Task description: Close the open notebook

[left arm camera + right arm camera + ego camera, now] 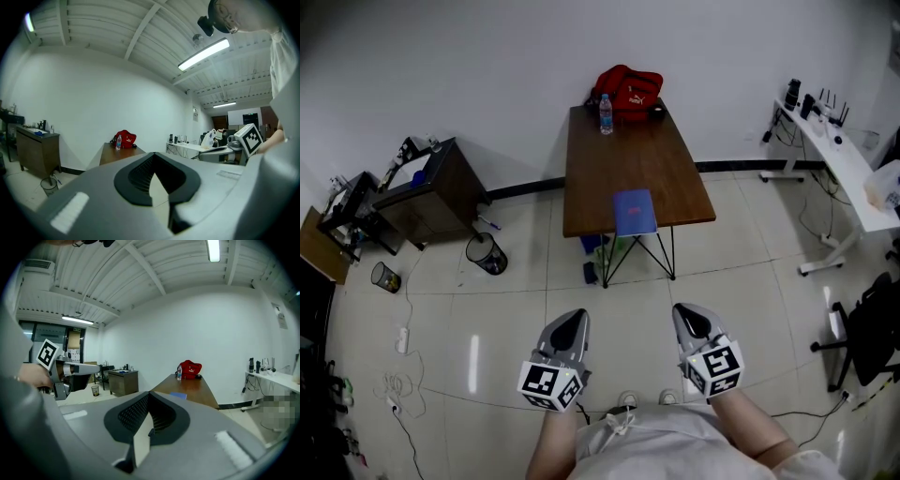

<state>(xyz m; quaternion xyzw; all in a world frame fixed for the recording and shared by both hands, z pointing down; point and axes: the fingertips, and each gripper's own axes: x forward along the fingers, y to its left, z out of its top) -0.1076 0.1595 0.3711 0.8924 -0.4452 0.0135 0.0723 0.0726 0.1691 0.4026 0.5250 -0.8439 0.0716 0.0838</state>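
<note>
A blue notebook lies flat at the near edge of a brown table, well ahead of both grippers; whether it lies open I cannot tell. The right gripper view shows it as a small blue patch on the tabletop. My left gripper and right gripper are held side by side over the tiled floor, short of the table. Both have their jaws together with nothing between them. A red bag and a water bottle stand at the table's far end.
A dark cabinet and a black bin stand left of the table. A white desk and an office chair are at the right. Cables lie on the floor at the lower left. Bags sit under the table.
</note>
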